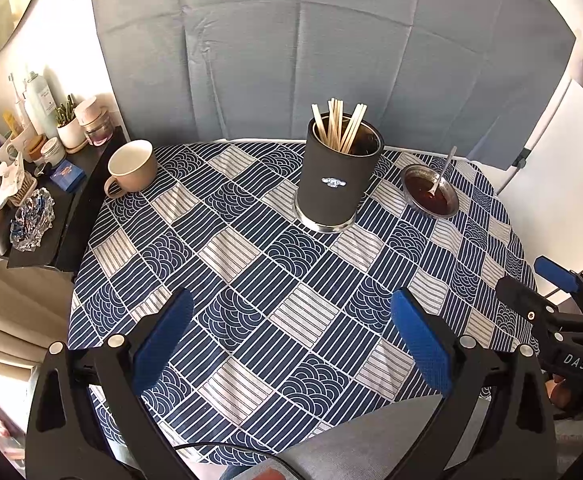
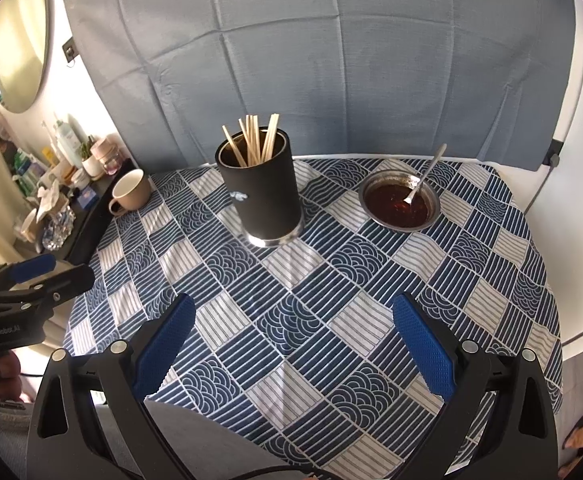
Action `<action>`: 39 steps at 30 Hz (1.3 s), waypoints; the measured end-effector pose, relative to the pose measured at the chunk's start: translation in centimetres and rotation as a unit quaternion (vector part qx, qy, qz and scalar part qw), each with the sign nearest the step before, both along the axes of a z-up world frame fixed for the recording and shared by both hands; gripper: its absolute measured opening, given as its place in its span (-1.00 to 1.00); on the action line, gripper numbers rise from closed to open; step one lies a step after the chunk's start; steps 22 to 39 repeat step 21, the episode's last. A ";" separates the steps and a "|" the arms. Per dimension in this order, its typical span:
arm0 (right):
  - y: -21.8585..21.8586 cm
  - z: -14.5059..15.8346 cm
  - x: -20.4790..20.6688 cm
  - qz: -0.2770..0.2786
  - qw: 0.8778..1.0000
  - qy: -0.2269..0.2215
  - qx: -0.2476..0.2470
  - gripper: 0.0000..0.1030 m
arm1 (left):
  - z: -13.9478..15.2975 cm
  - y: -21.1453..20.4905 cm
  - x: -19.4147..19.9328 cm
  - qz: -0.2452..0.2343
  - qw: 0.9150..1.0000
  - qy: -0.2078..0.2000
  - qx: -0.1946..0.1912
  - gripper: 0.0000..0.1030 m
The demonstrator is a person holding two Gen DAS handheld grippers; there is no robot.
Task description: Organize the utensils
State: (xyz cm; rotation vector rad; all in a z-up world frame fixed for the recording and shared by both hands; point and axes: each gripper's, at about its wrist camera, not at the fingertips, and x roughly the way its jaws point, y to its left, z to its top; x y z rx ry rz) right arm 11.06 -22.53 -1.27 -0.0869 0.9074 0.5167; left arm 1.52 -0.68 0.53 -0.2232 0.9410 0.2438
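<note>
A black cylindrical holder [image 1: 337, 178] [image 2: 261, 196] stands at the table's far middle with several wooden chopsticks [image 1: 339, 126] [image 2: 253, 140] upright in it. To its right a small metal bowl [image 1: 447, 208] [image 2: 431, 216] of dark sauce holds a metal spoon [image 1: 443, 170] [image 2: 425, 178] leaning on its rim. My left gripper [image 1: 291, 336] is open and empty above the near table edge. My right gripper [image 2: 293, 338] is open too, with nothing between its blue pads. Each gripper shows at the other view's side edge.
A beige mug [image 1: 131, 168] [image 2: 131, 190] sits at the table's far left corner. A black side shelf [image 1: 71, 208] crowded with bottles, jars and a small plant stands left of the table [image 1: 251, 280]. A grey-blue cloth [image 1: 291, 40] hangs behind. White wall panel at right.
</note>
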 end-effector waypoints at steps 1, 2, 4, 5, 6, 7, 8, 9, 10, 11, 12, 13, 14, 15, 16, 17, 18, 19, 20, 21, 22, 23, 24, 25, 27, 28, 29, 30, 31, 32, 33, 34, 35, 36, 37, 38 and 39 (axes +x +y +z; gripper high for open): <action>0.0 0.0 0.0 0.000 1.000 0.001 0.000 0.84 | -0.1 0.0 0.0 0.000 1.000 0.001 -0.002 0.88; 0.0 -0.1 0.1 0.000 1.000 0.002 -0.001 0.84 | -0.2 0.1 0.0 0.001 1.000 0.002 -0.003 0.88; 0.1 -0.1 0.1 0.000 1.000 0.003 -0.001 0.84 | -0.2 0.2 0.0 0.004 1.000 0.003 -0.005 0.88; 0.1 0.0 0.1 -0.001 1.000 0.002 -0.002 0.84 | -0.2 0.2 0.0 0.005 1.000 0.003 -0.006 0.88; 0.1 -0.1 0.1 0.000 1.000 0.000 -0.003 0.84 | -0.2 0.3 0.0 0.005 1.000 0.002 -0.006 0.88; 0.1 -0.1 0.1 -0.001 1.000 0.001 -0.003 0.84 | -0.3 0.3 0.0 0.006 1.000 0.003 -0.005 0.88; 0.1 -0.2 0.2 -0.001 1.000 0.002 -0.004 0.84 | -0.4 0.3 0.1 0.006 1.000 0.004 -0.005 0.88; 0.2 -0.3 0.2 -0.001 1.000 0.002 -0.004 0.84 | -0.4 0.3 0.1 0.005 1.000 0.005 -0.008 0.88; 0.2 -0.3 0.2 0.000 1.000 0.003 -0.005 0.84 | -0.5 0.3 0.1 0.003 1.000 0.004 -0.010 0.88; 0.2 -0.3 0.2 0.000 1.000 0.003 -0.005 0.84 | -0.5 0.3 0.0 0.003 1.000 0.003 -0.011 0.88; 0.2 -0.4 0.2 0.000 1.000 0.003 -0.006 0.84 | -0.5 0.3 0.0 0.003 1.000 0.003 -0.011 0.88; 0.2 -0.3 0.1 -0.001 1.000 0.003 -0.006 0.84 | -0.5 0.3 0.0 0.004 1.000 0.004 -0.010 0.88; 0.2 -0.3 0.1 -0.001 1.000 0.002 -0.006 0.84 | -0.6 0.3 0.0 0.004 1.000 0.004 -0.010 0.88; 0.3 -0.4 0.1 0.000 1.000 0.003 -0.006 0.84 | -0.6 0.3 0.1 0.004 1.000 0.004 -0.010 0.88; 0.3 -0.3 0.1 0.000 1.000 0.003 -0.006 0.84 | -0.6 0.3 0.1 0.004 1.000 0.004 -0.010 0.88; 0.3 -0.3 0.1 0.000 1.000 0.004 -0.005 0.84 | -0.6 0.3 0.1 0.003 1.000 0.005 -0.009 0.88; 0.3 -0.3 0.1 0.000 1.000 0.003 -0.005 0.84 | -0.6 0.4 0.1 0.004 1.000 0.005 -0.009 0.88; 0.3 -0.3 0.1 -0.001 1.000 0.003 -0.006 0.84 | -0.6 0.4 0.1 0.005 1.000 0.007 -0.007 0.88; 0.3 -0.3 0.1 -0.001 1.000 0.003 -0.006 0.84 | -0.6 0.4 0.2 0.006 1.000 0.008 -0.005 0.88; 0.3 -0.3 0.1 0.000 1.000 0.004 -0.005 0.84 | -0.7 0.5 0.2 0.006 1.000 0.009 -0.004 0.88; 0.3 -0.3 0.1 0.000 1.000 0.004 -0.005 0.84 | -0.7 0.5 0.2 0.006 1.000 0.009 -0.004 0.88; 0.3 -0.3 0.1 0.000 1.000 0.004 -0.005 0.84 | -0.7 0.5 0.2 0.006 1.000 0.009 -0.004 0.88; 0.3 -0.3 0.1 0.000 1.000 0.004 -0.005 0.84 | -0.7 0.5 0.2 0.006 1.000 0.009 -0.004 0.88; 0.3 -0.3 0.1 0.000 1.000 0.004 -0.005 0.84 | -0.7 0.5 0.2 0.006 1.000 0.009 -0.004 0.88; 0.3 -0.3 0.1 0.000 1.000 0.004 -0.005 0.84 | -0.7 0.5 0.2 0.006 1.000 0.009 -0.004 0.88; 0.3 -0.3 0.1 0.000 1.000 0.004 -0.005 0.84 | -0.7 0.5 0.2 0.006 1.000 0.009 -0.004 0.88; 0.3 -0.3 0.1 0.000 1.000 0.004 -0.005 0.84 | -0.7 0.5 0.2 0.006 1.000 0.009 -0.004 0.88; 0.3 -0.3 0.1 0.000 1.000 0.004 -0.005 0.84 | -0.7 0.5 0.2 0.006 1.000 0.009 -0.004 0.88; 0.3 -0.3 0.1 0.000 1.000 0.004 -0.005 0.84 | -0.7 0.5 0.2 0.006 1.000 0.009 -0.004 0.88; 0.3 -0.3 0.1 0.000 1.000 0.004 -0.005 0.84 | -0.7 0.5 0.2 0.006 1.000 0.009 -0.004 0.88; 0.3 -0.3 0.1 0.000 1.000 0.004 -0.005 0.84 | -0.7 0.5 0.2 0.006 1.000 0.009 -0.004 0.88; 0.3 -0.3 0.1 0.000 1.000 0.004 -0.005 0.84 | -0.7 0.5 0.2 0.006 1.000 0.009 -0.004 0.88; 0.3 -0.3 0.1 0.000 1.000 0.004 -0.005 0.84 | -0.7 0.5 0.2 0.006 1.000 0.009 -0.004 0.88; 0.3 -0.3 0.1 0.000 1.000 0.004 -0.005 0.84 | -0.7 0.5 0.2 0.006 1.000 0.009 -0.004 0.88; 0.3 -0.3 0.1 0.000 1.000 0.004 -0.005 0.84 | -0.7 0.5 0.2 0.006 1.000 0.009 -0.004 0.88; 0.3 -0.3 0.1 0.000 1.000 0.004 -0.005 0.84 | -0.7 0.5 0.2 0.006 1.000 0.009 -0.004 0.88; 0.3 -0.3 0.1 0.000 1.000 0.004 -0.005 0.84 | -0.7 0.5 0.2 0.006 1.000 0.009 -0.004 0.88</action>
